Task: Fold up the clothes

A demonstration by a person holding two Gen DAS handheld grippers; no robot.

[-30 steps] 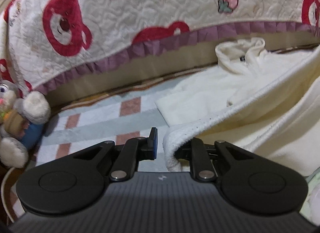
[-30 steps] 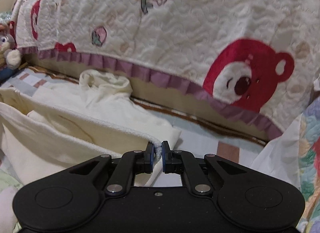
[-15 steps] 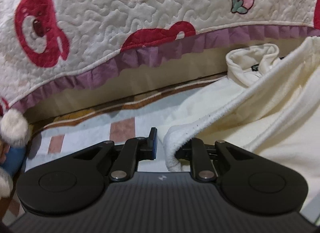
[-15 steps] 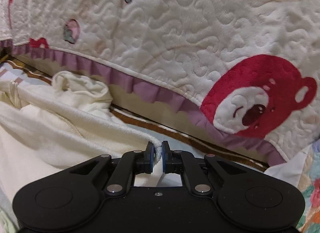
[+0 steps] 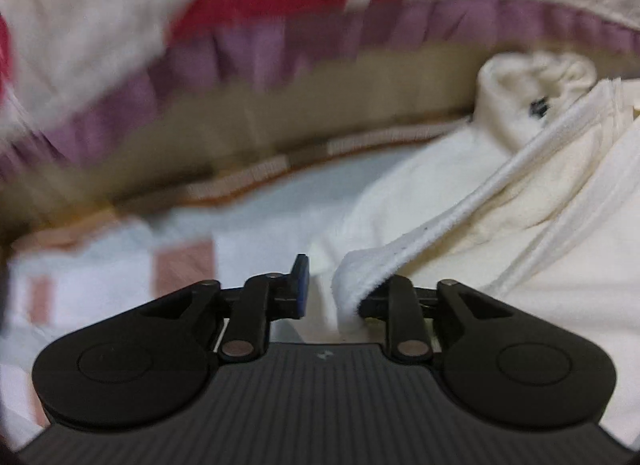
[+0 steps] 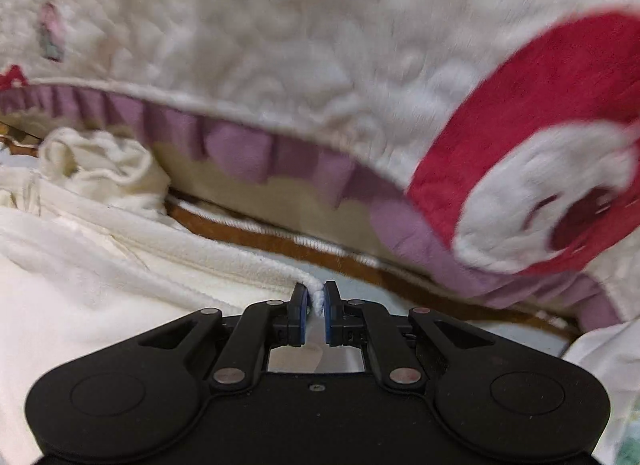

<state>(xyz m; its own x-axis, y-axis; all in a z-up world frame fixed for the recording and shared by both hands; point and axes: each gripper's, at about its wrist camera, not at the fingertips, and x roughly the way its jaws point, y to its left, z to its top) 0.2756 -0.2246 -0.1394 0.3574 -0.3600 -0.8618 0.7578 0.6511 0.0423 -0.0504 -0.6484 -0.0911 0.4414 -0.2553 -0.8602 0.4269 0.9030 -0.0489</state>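
One cream fleece hooded garment (image 5: 500, 201) — spread on the pale blue-and-pink checked bed sheet (image 5: 248, 241). Two grippers: right gripper (image 6: 316, 305) clenched on its hem; left gripper (image 5: 332, 285) jaws just been opening, hem between, draped against one finger. One quilted bear-print blanket (image 6: 280, 45) with purple frill behind.

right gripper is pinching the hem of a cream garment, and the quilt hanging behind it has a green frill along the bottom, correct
Not quite: the frill on the quilt is purple, not green, as the right wrist view shows. The right gripper does pinch the cream garment hem.
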